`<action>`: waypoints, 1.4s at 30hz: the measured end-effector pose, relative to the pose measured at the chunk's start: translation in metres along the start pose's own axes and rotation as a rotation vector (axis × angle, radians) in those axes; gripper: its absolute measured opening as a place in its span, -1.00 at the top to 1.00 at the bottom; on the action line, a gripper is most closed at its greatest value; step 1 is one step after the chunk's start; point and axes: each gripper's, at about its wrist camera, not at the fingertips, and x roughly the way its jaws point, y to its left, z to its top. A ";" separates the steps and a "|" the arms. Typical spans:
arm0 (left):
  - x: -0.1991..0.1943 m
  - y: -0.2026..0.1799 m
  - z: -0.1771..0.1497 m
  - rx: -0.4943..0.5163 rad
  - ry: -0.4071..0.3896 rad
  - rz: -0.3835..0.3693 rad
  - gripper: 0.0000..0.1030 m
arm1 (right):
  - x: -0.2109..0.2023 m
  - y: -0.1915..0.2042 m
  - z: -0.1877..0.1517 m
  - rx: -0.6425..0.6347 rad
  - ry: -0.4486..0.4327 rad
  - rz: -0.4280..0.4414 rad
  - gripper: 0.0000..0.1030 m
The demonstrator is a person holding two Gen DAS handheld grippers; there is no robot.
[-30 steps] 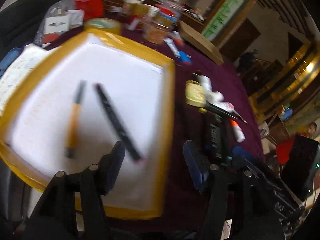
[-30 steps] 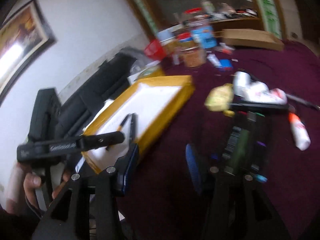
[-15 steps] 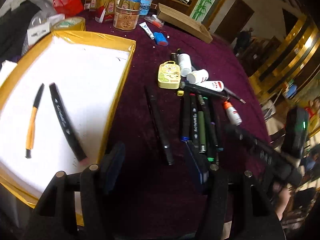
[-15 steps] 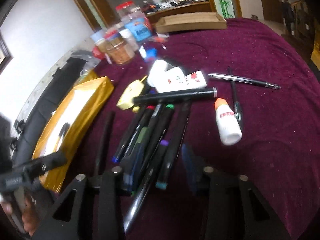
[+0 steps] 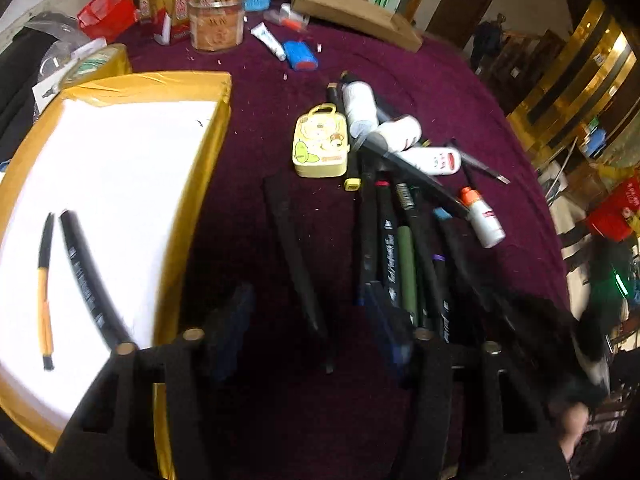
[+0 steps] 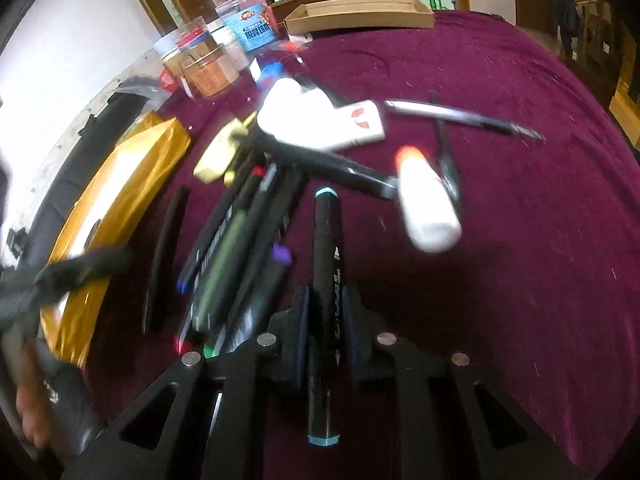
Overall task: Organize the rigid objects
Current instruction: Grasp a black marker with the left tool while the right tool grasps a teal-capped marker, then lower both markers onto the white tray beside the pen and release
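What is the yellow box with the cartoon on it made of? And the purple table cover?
The yellow box looks like hard, smooth plastic or painted tin: it has rounded corners and a slight shine, so I can't say which. The purple cover looks like soft, fuzzy cloth, maybe velvet: it is matte and pale specks of lint cling to it.

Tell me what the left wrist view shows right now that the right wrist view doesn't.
Only the left wrist view shows the tray's white floor, where an orange pen and a black marker already lie, and the open left gripper above a lone black pen. Only the right wrist view shows the right gripper shut on a teal-capped marker, plus a silver pen farther out. Both show the marker pile, the yellow case and the orange-capped white bottle.
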 end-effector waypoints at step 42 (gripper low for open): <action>-0.075 0.220 -0.033 -0.318 -0.148 -0.002 0.76 | 0.068 0.258 0.038 -0.365 0.015 0.280 0.71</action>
